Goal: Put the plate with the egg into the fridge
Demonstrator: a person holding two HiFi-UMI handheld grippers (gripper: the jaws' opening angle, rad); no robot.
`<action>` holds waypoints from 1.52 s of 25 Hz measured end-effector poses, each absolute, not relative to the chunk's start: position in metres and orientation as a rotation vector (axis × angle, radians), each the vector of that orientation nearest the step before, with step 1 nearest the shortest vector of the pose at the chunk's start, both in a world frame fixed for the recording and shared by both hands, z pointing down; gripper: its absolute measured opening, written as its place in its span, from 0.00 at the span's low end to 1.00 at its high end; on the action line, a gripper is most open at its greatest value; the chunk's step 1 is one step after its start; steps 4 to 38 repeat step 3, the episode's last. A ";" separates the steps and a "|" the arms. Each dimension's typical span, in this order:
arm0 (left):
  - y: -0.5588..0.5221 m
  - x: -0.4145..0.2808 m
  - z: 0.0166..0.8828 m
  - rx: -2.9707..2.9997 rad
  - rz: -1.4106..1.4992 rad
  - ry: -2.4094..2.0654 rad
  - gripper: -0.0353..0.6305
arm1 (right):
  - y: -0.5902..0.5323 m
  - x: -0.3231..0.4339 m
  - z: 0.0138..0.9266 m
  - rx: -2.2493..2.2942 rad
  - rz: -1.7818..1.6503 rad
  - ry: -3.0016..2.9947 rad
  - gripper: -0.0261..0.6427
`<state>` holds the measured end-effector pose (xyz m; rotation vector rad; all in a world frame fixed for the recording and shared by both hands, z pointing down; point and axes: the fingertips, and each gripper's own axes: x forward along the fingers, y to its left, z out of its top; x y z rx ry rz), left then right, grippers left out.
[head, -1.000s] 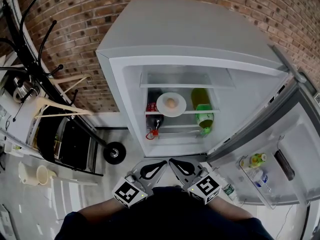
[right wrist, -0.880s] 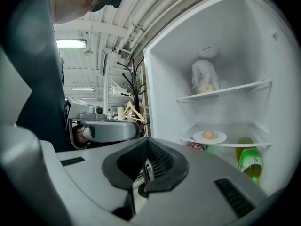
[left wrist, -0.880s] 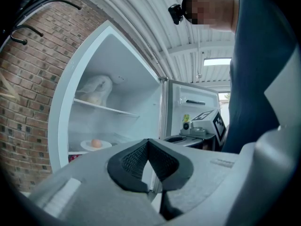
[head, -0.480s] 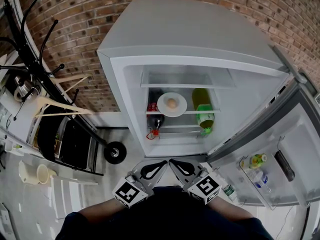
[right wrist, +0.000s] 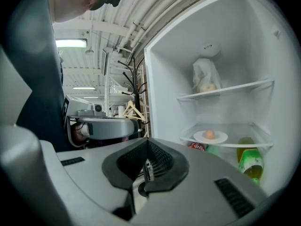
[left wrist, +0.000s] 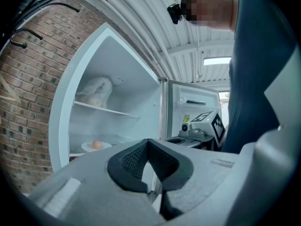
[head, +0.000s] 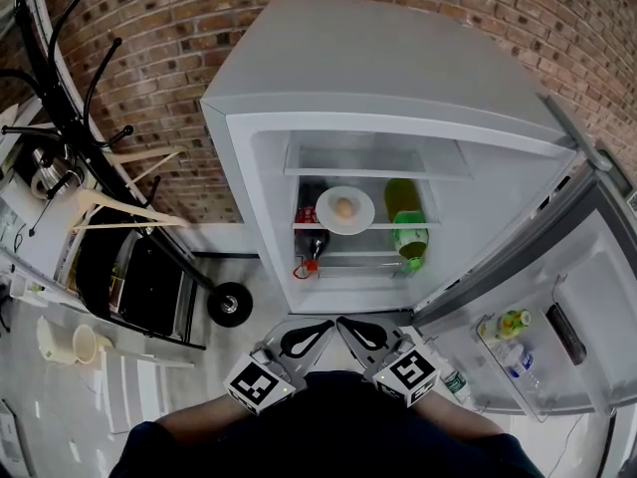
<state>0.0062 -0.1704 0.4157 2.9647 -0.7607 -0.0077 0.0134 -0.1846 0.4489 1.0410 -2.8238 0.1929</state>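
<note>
a black coat rack (head: pixel 60 78) is standing at the far left against the brick wall (head: pixel 179 28), and a wooden hanger (head: pixel 124 217) is hanging from it. low in the head view, the left gripper (head: pixel 311 333) is hovering in front of the person's body, its jaws pressed together with nothing between them. it is pointing toward the open fridge (head: pixel 398 78) and sitting well apart from it.

inside the fridge, a dark bottle with a red label (head: pixel 311 239) is standing below the left end of the middle shelf. the plate (head: pixel 345 209) is resting on that shelf near its middle, with the egg (head: pixel 343 207) lying at its centre. a green bottle (head: pixel 406 232) is standing just to the right of the plate. a pale bag (right wrist: pixel 205 76) is sitting on the shelf above.

the right gripper (head: pixel 358 331) is hovering just beside the left one, its jaws also closed and holding nothing. further right, the fridge door (head: pixel 587 297) is hanging wide open, and small bottles (head: pixel 513 320) are sitting in its lower rack.
</note>
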 end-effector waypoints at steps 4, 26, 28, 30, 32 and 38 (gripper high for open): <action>-0.170 0.006 0.415 2.958 -0.010 -0.765 0.05 | -0.184 0.013 0.449 1.038 0.187 -2.824 0.05; -0.170 0.006 0.415 2.958 -0.010 -0.765 0.05 | -0.184 0.013 0.449 1.038 0.187 -2.824 0.05; -0.170 0.006 0.415 2.958 -0.010 -0.765 0.05 | -0.184 0.013 0.449 1.038 0.187 -2.824 0.05; -0.170 0.006 0.415 2.958 -0.010 -0.765 0.05 | -0.184 0.013 0.449 1.038 0.187 -2.824 0.05; -0.170 0.006 0.415 2.958 -0.010 -0.765 0.05 | -0.184 0.013 0.449 1.038 0.187 -2.824 0.05; -0.170 0.006 0.415 2.958 -0.010 -0.765 0.05 | -0.184 0.013 0.449 1.038 0.187 -2.824 0.05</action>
